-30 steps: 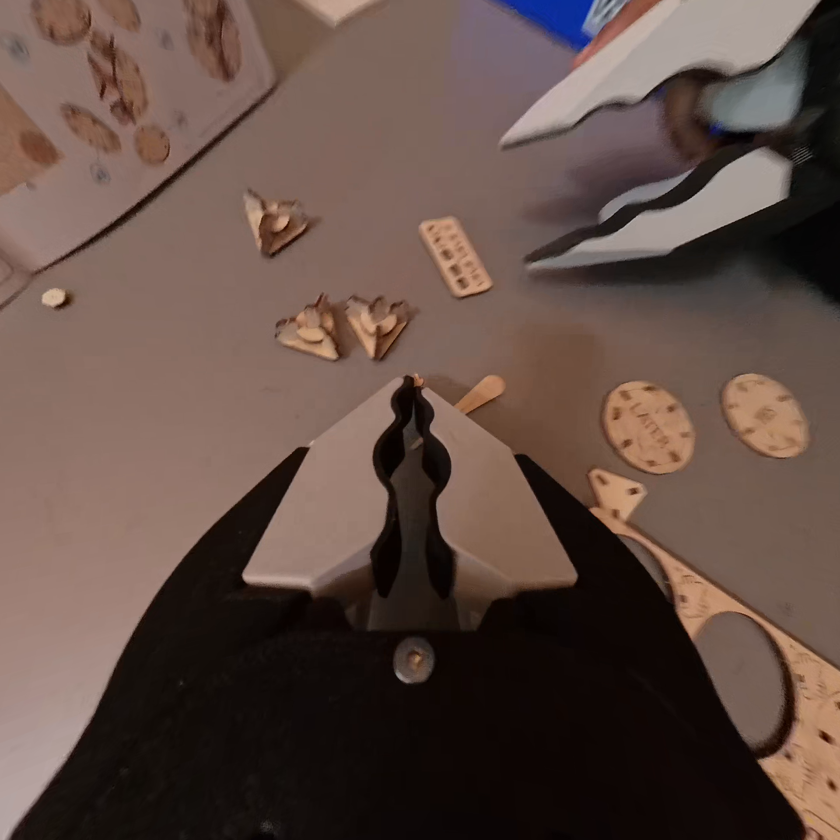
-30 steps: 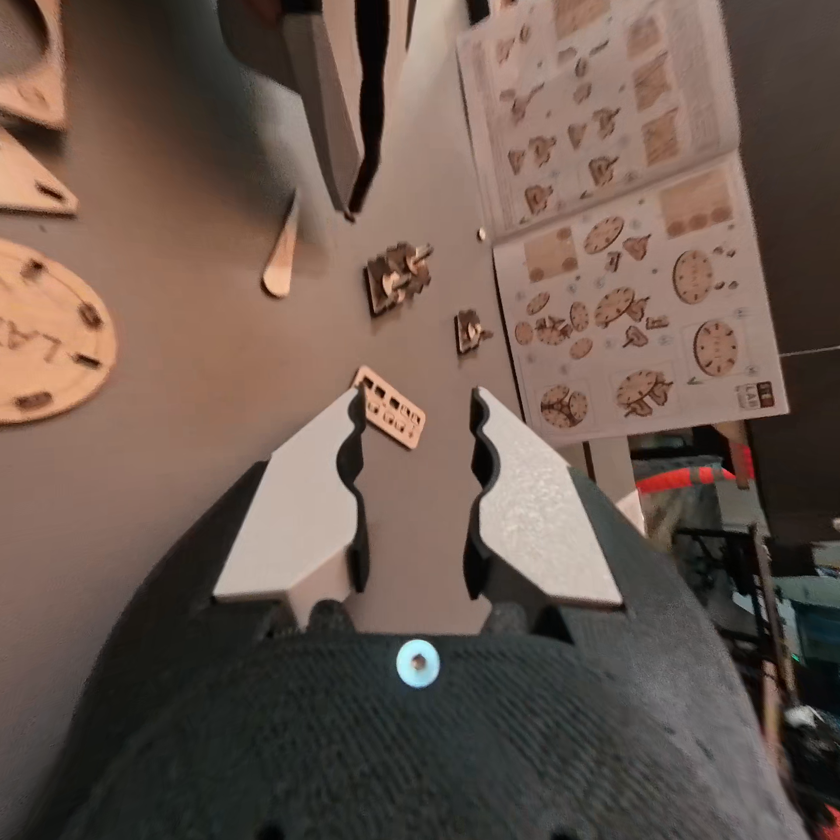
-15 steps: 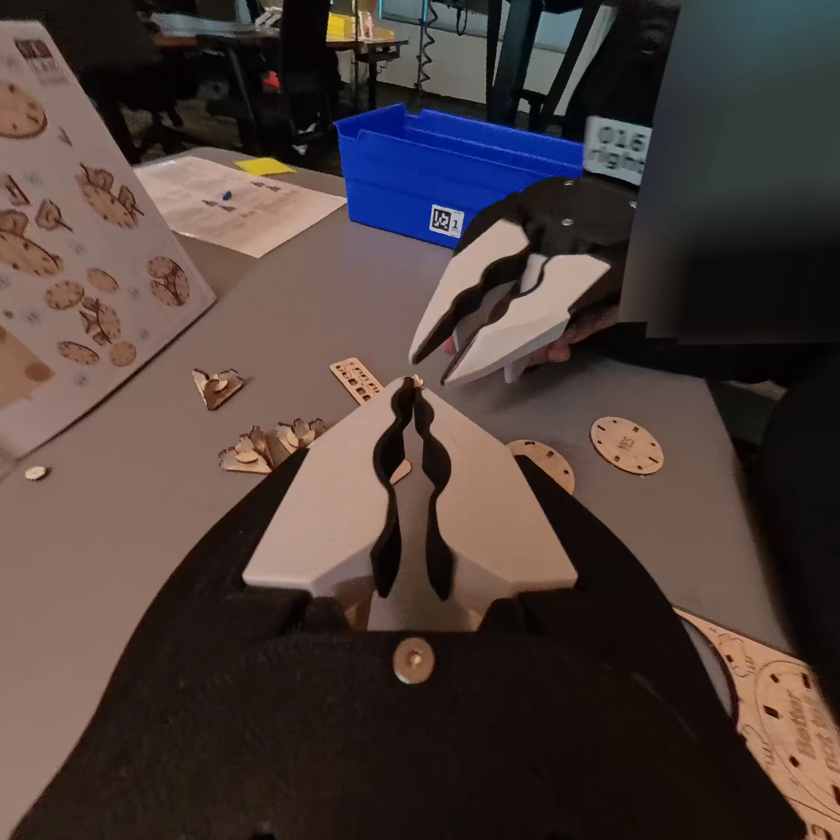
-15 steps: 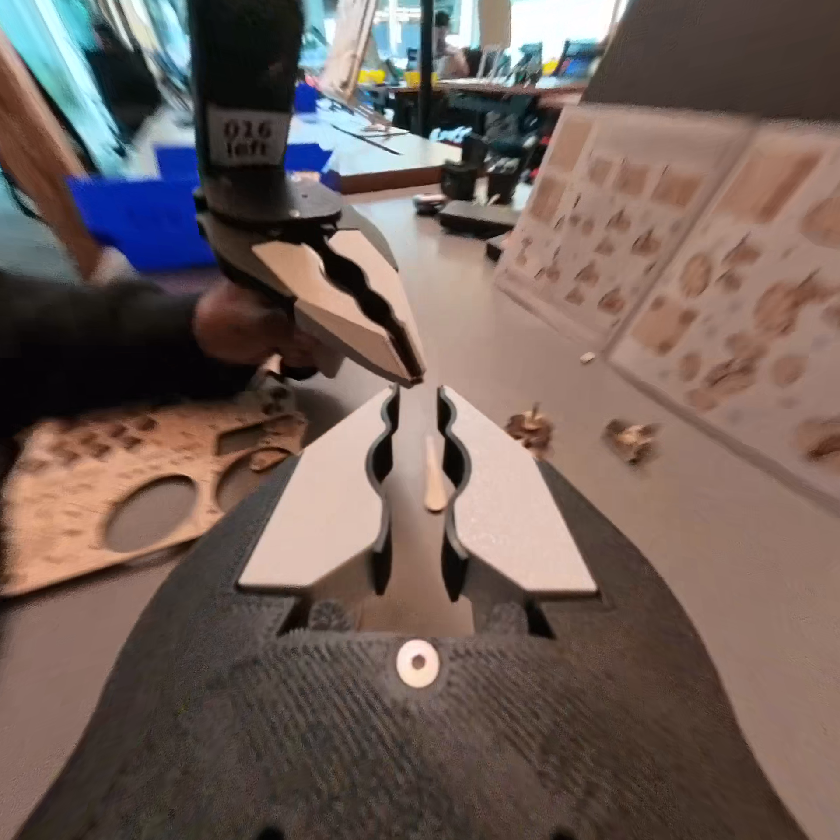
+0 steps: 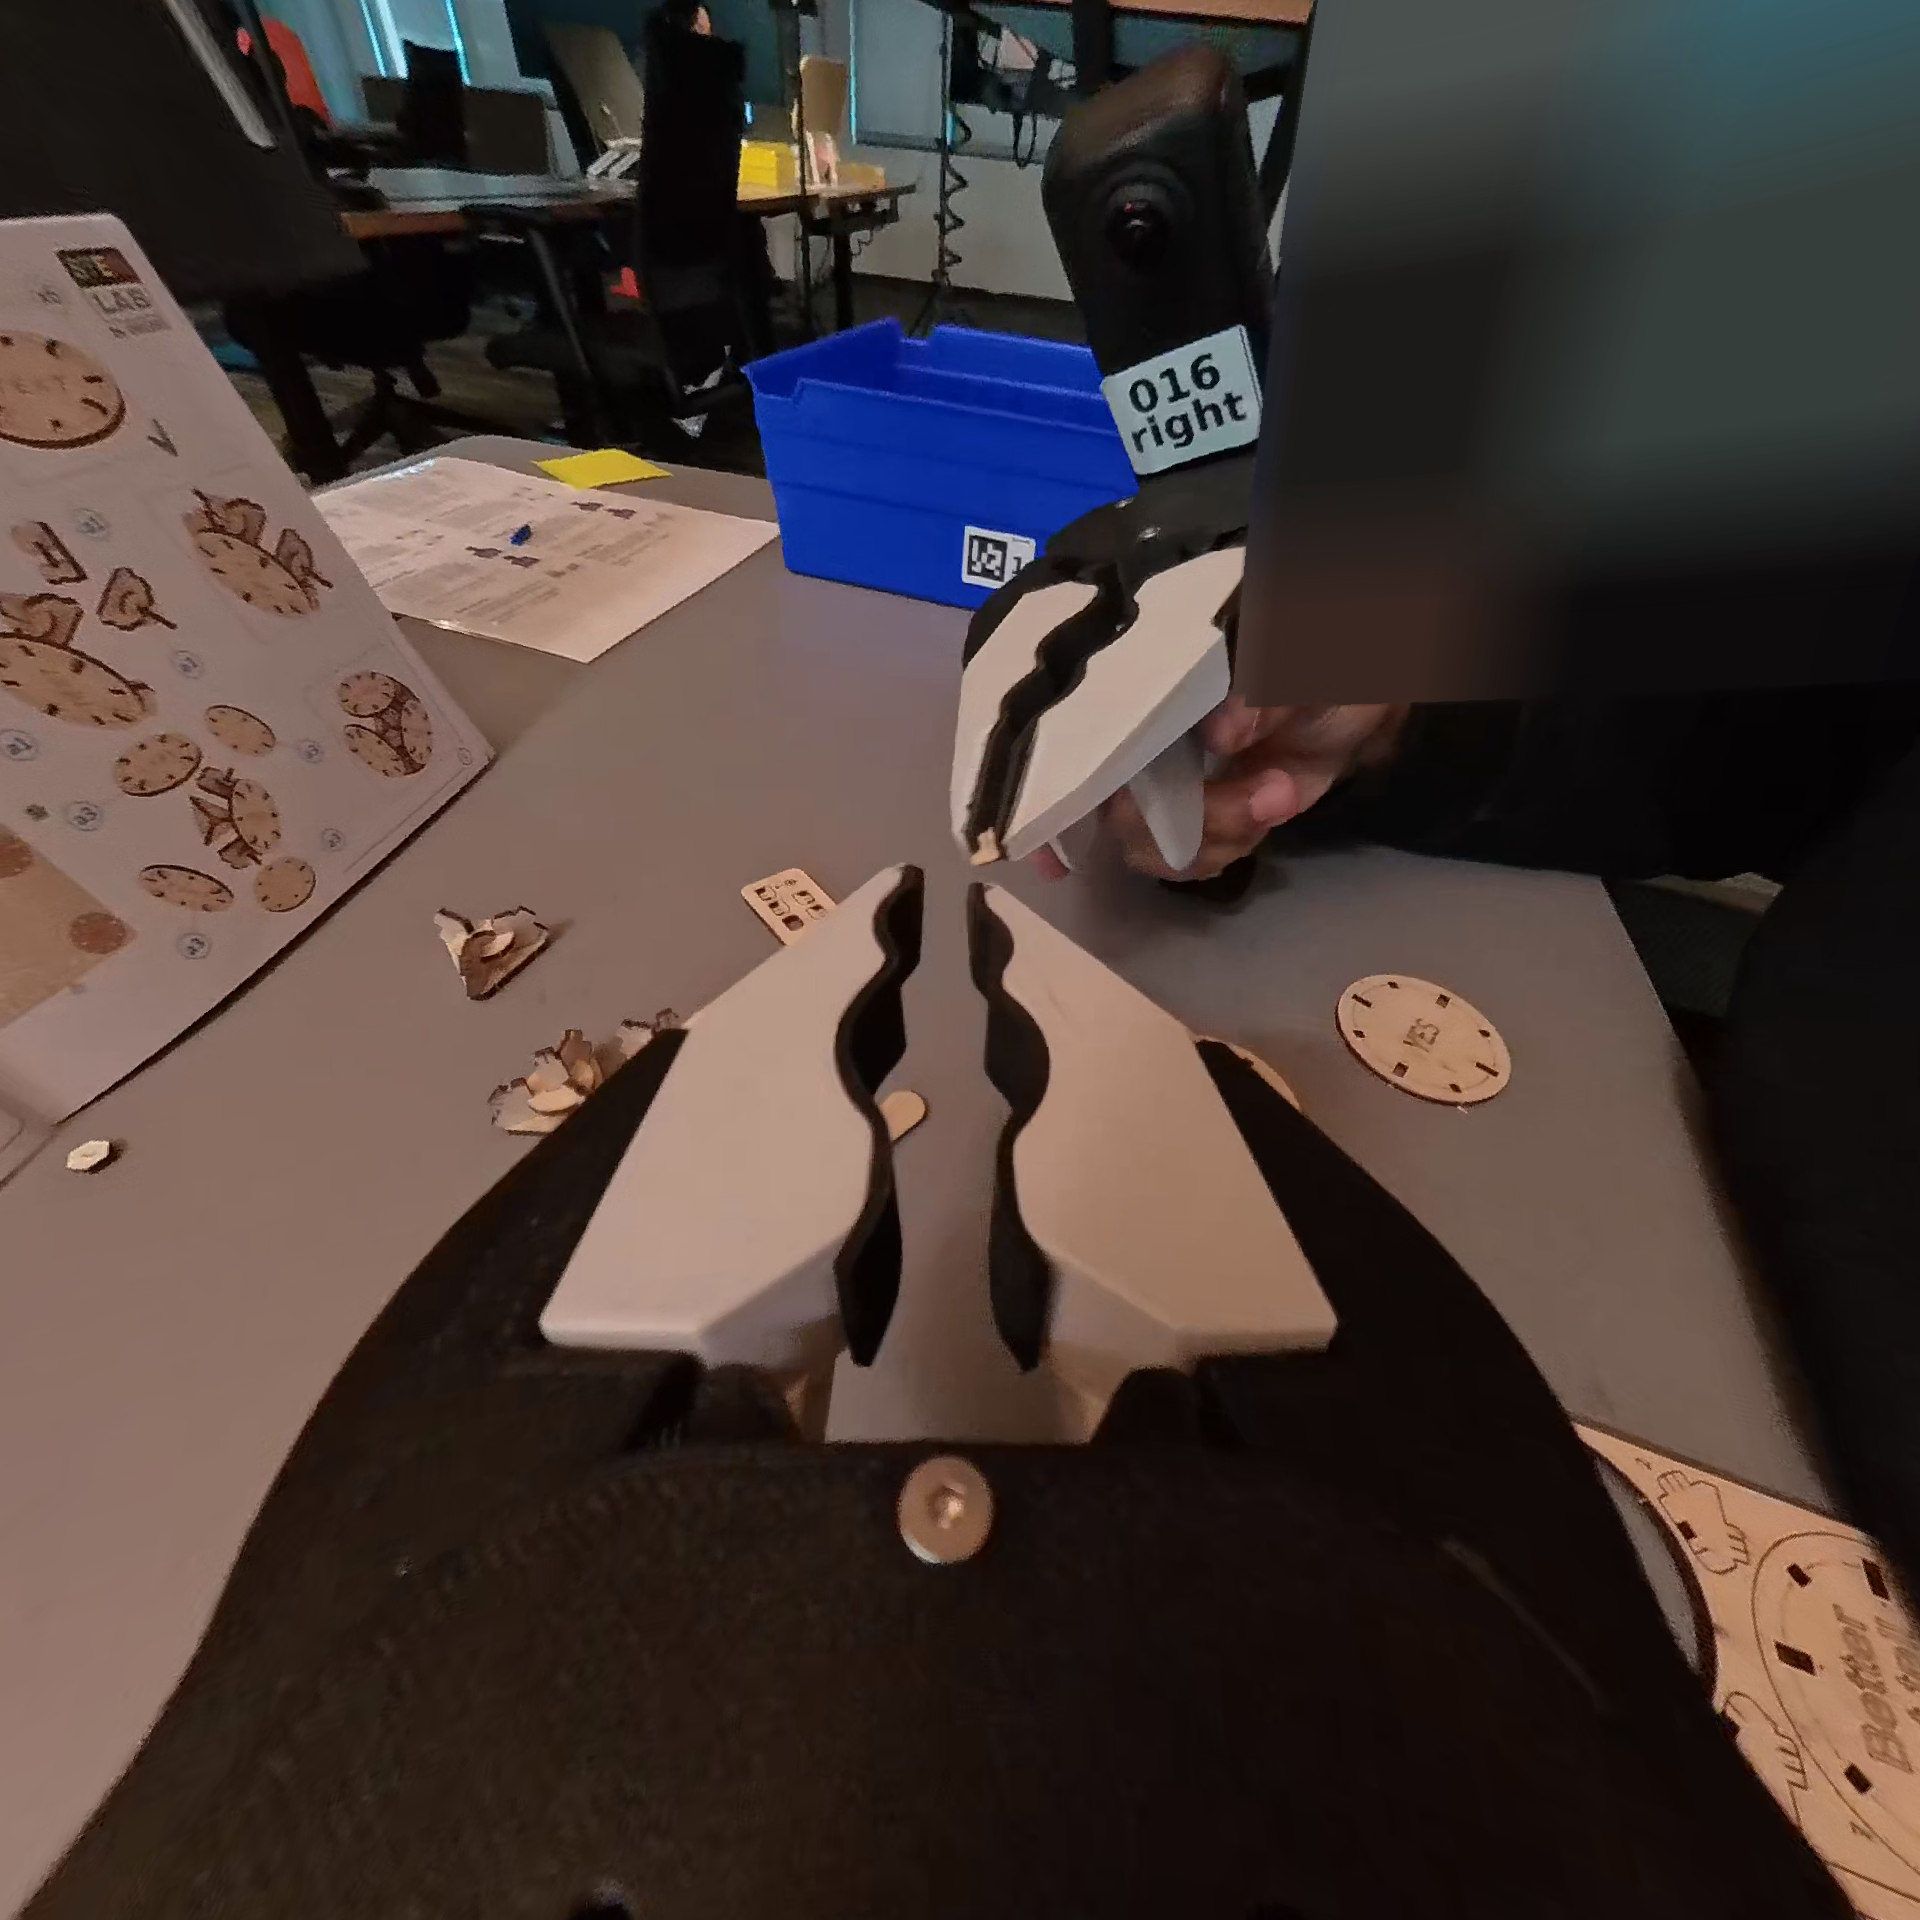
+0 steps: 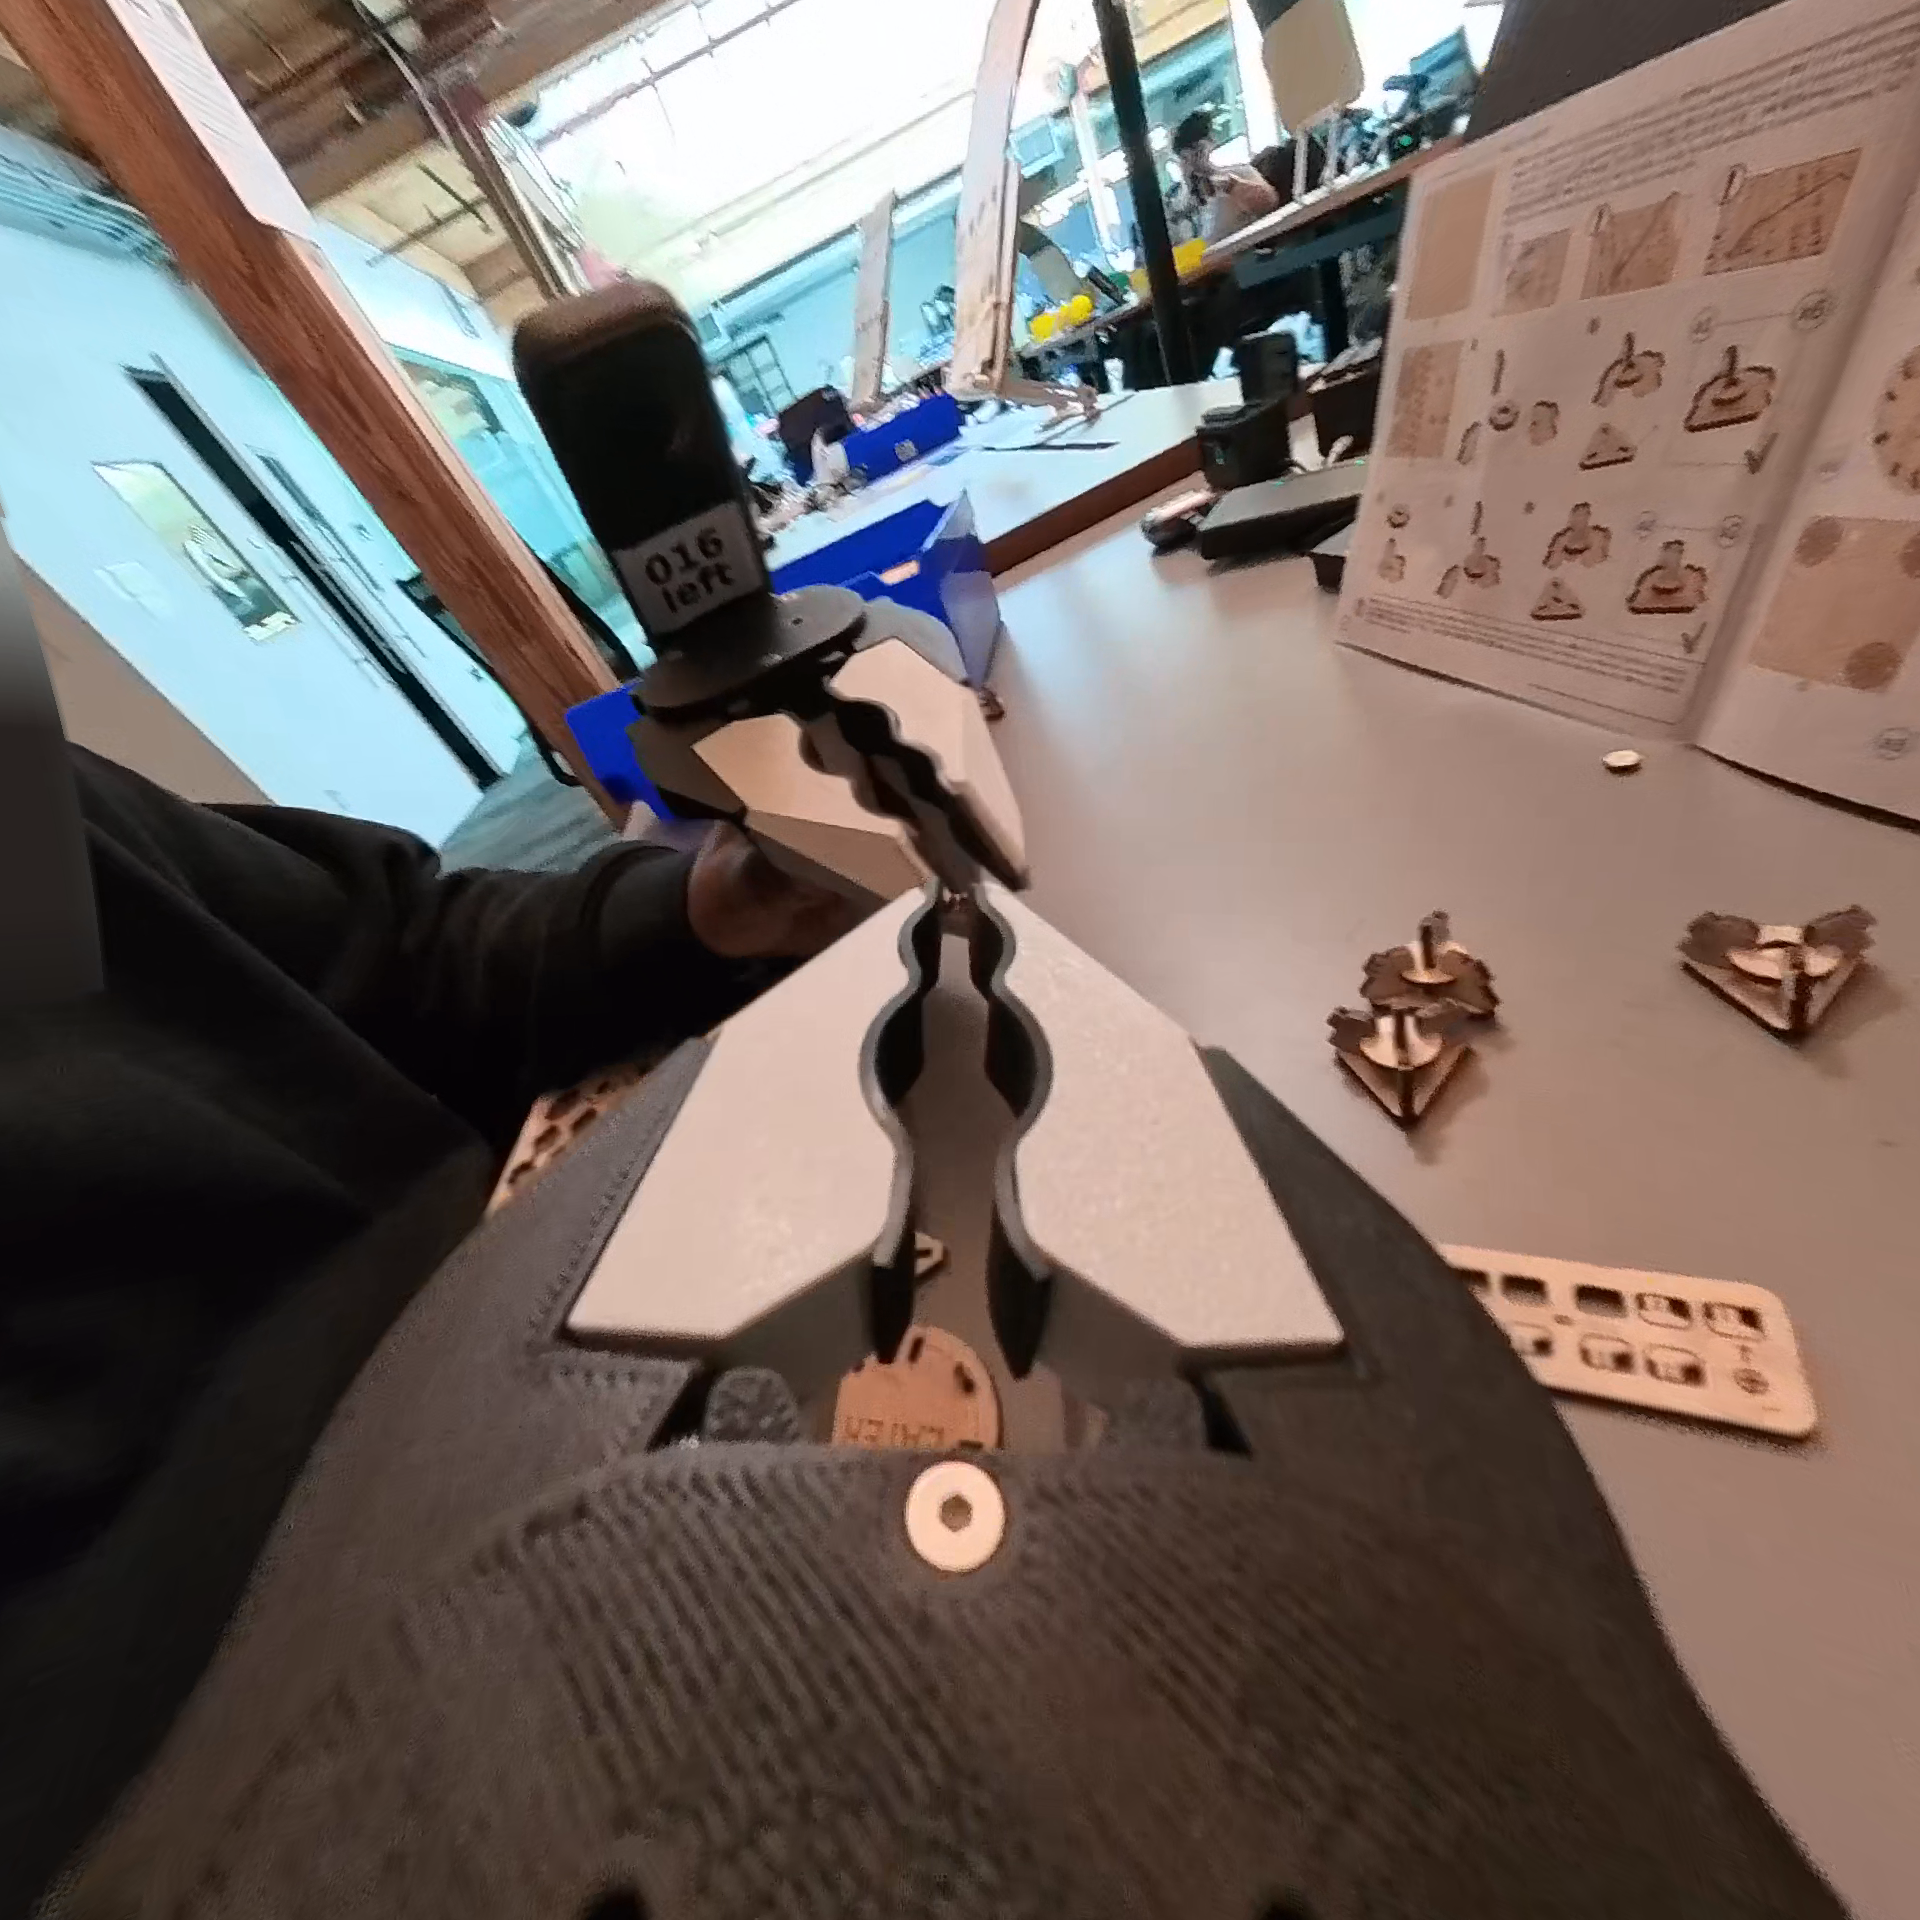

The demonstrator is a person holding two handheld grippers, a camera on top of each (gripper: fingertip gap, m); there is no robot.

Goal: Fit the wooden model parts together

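Note:
My right gripper [image 6: 951, 902] is shut on a tiny pale wooden piece [image 5: 982, 852], which sticks out of its tips in the left wrist view. The right gripper also shows in the left wrist view [image 5: 987, 831], pointing down just above and to the right of my left gripper's tips. My left gripper [image 5: 943, 883] has its jaws a little apart with nothing between them. It shows in the right wrist view [image 6: 977, 873], its tips right at my right gripper's tips. A flat wooden stick [image 5: 902, 1114] lies on the grey table [image 5: 727, 748] below the left fingers.
Three small triangular wooden assemblies lie on the table [image 5: 488, 943] [image 5: 561, 1075] [image 6: 1766, 966]. A slotted wooden card [image 5: 790, 902], a round disc [image 5: 1423, 1039], a cut-out wooden sheet [image 5: 1818, 1662], an open instruction booklet [image 5: 156, 675] and a blue bin [image 5: 935, 457] surround them. Only a small space, under 4 cm, lies between the two pairs of fingers. Left tips and right tips are each some 15 centimeters from the slotted wooden card [image 5: 790, 902]. The right camera catches it too, in the right wrist view [image 6: 1670, 1334].
The left gripper held the tiny piece at its tips; its jaws have now parted and let it go. The right gripper closed on the piece and holds it just above the left tips.

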